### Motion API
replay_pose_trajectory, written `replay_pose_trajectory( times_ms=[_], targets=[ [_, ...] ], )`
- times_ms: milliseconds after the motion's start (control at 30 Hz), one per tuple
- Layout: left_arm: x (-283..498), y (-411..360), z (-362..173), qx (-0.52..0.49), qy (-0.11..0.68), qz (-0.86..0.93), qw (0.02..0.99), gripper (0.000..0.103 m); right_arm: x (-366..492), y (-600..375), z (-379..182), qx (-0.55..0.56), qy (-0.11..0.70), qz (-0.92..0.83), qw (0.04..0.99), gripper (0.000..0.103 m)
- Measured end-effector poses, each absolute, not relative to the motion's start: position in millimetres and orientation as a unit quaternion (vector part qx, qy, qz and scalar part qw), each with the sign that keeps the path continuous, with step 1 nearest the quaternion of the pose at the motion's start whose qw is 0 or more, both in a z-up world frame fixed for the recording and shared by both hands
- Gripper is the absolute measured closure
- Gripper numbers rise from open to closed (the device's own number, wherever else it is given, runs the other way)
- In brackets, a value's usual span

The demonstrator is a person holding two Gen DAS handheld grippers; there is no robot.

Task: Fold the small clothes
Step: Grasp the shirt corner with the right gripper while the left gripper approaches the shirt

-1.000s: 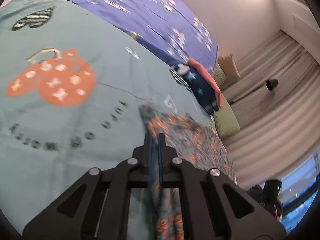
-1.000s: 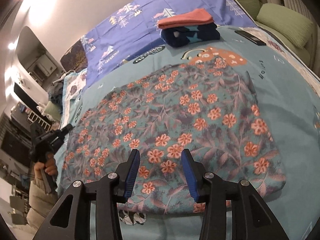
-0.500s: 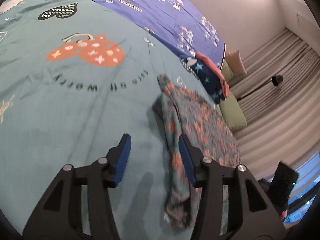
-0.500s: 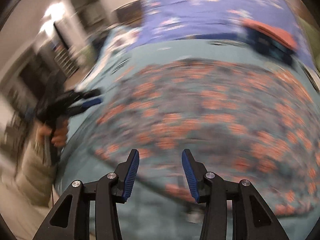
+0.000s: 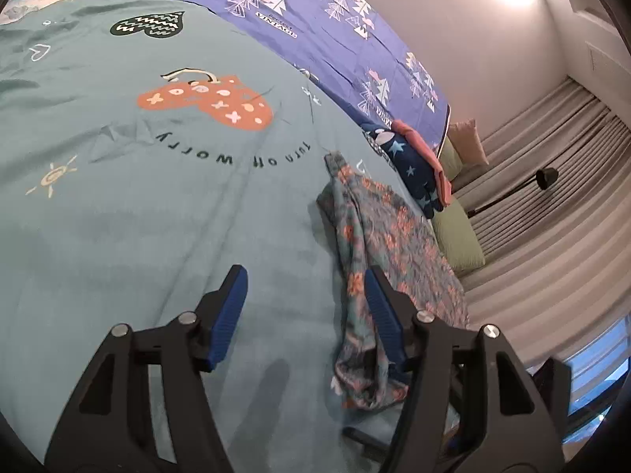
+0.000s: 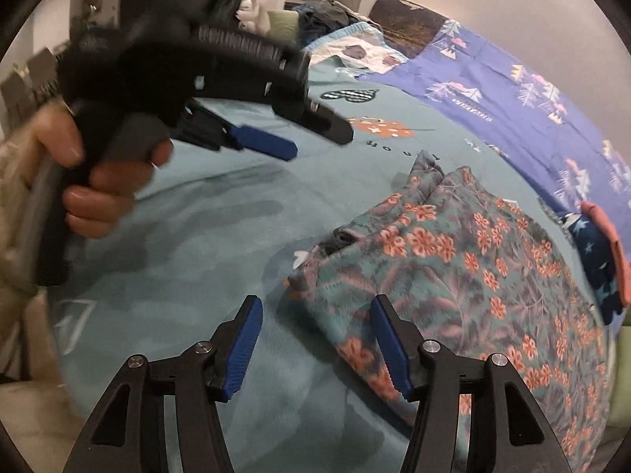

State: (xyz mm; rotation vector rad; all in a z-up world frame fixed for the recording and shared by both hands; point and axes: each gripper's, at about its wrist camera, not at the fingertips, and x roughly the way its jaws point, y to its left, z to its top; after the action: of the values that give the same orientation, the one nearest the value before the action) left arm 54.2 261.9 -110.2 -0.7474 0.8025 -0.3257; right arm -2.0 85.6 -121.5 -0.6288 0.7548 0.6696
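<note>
A floral teal garment (image 5: 388,232) lies folded flat on the teal bedspread (image 5: 138,205), its near edge bunched. My left gripper (image 5: 307,311) hovers just left of that edge. Its jaws are opening, its right pad (image 5: 382,317) is beside the cloth, and the pads press on nothing. In the right wrist view the garment (image 6: 453,256) spreads to the right. My right gripper (image 6: 315,345) is over its rumpled near corner with jaws opening; cloth lies under the gap, not pinched. The left gripper (image 6: 303,138) shows there too, held by a hand (image 6: 98,185).
A folded navy star-print piece with a coral one on top (image 5: 418,161) sits past the garment. A purple blanket (image 5: 335,27) covers the far side of the bed. Green pillows (image 5: 457,236), curtains (image 5: 552,181) and a floor lamp (image 5: 546,177) stand beyond the edge.
The left gripper let go of the floral cloth, opened and drew back to the left. The right gripper swung and rolled round to the garment's other corner, opening wider.
</note>
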Motion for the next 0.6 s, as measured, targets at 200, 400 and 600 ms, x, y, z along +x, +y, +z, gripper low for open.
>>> replay_pose_trajectory(
  times_ms=[200, 400, 600],
  targets=[
    [90.9, 251.1, -108.1, -0.358, 0.388, -0.197, 0.826, 0.038, 3.4, 93.6, -123.6, -0.286, 0.330, 0.287, 0.853, 0.047],
    [149.4, 217.3, -120.0, -0.349, 0.441, -0.241, 0.791, 0.029, 25.1, 72.6, -114.3, -0.202, 0.362, 0.293, 0.862, 0.093],
    [188.9, 194.2, -119.9, -0.339, 0.459, -0.253, 0.782, 0.085, 20.6, 67.5, -106.7, -0.187, 0.351, 0.301, 0.867, 0.095]
  ],
)
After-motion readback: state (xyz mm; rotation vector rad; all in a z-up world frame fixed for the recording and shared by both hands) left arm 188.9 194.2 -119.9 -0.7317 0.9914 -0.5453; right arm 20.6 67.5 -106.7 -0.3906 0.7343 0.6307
